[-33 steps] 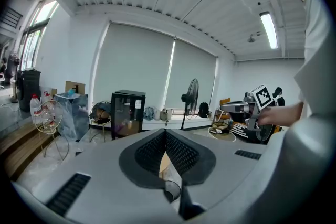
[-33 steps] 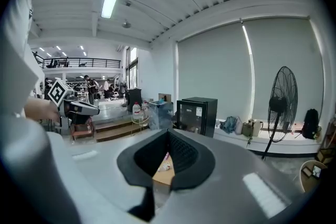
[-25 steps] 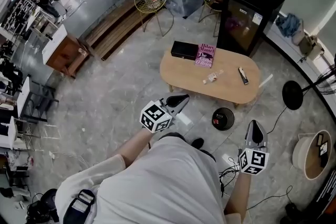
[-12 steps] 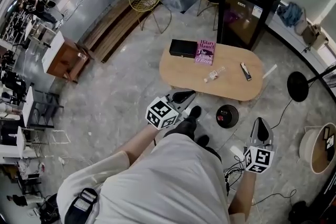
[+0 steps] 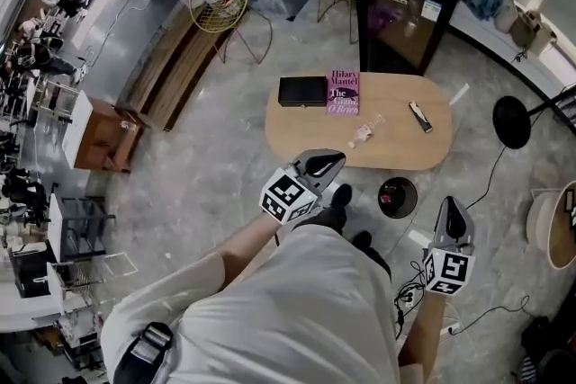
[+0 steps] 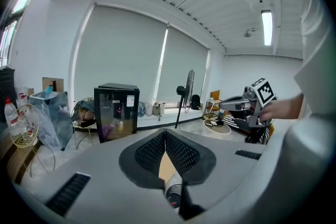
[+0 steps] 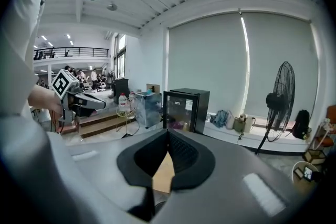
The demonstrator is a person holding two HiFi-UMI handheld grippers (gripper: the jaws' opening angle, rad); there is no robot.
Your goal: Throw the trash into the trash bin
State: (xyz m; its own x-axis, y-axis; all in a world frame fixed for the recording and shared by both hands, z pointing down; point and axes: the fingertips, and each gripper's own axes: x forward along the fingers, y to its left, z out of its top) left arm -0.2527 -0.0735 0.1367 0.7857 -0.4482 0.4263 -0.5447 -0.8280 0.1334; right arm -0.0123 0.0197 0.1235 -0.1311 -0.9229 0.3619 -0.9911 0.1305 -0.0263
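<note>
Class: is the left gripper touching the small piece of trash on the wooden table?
Apart. The head view shows bare tabletop between the left gripper and the trash, and the left gripper view shows its jaws shut, empty.

The person wears a loose pale grey top (image 5: 306,301) with wide sleeves, and black shoes (image 5: 340,193). The left claw (image 5: 333,160) and right claw (image 5: 451,204) are grey-shelled with black ribbed pads (image 6: 181,153), and each bears a white cube (image 5: 290,193) of black square markers.
</note>
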